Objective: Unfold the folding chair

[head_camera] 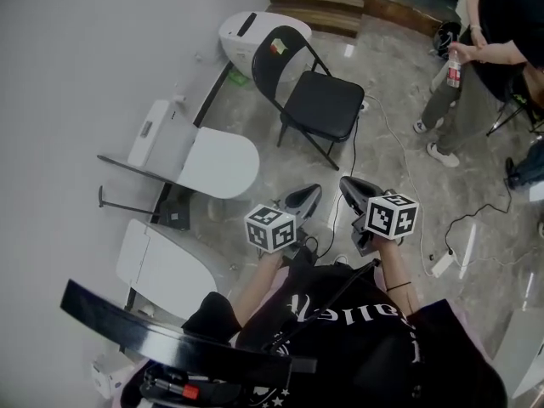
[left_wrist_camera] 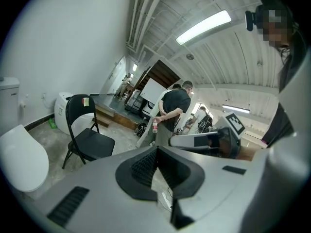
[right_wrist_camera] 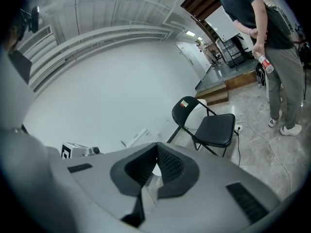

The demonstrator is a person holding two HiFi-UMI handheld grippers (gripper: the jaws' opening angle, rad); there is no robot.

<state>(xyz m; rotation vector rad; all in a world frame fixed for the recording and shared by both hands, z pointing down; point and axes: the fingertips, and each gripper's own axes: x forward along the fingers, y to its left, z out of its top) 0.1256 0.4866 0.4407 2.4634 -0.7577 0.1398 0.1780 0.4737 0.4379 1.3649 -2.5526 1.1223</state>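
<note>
Head view gives me one folding chair [head_camera: 310, 92], two grippers and one bystander [head_camera: 484, 58]. I hold the left gripper [head_camera: 304, 201] and right gripper [head_camera: 359, 192] side by side close in front of me, angled slightly down toward the chair. Each has its jaws pressed together on nothing. The chair is black and stands open on the floor [head_camera: 382, 168] by the wall [head_camera: 85, 58], seat down, well ahead of both grippers.

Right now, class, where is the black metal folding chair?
In the head view, the black metal folding chair stands unfolded at upper centre, just right of a white rounded unit.
</note>
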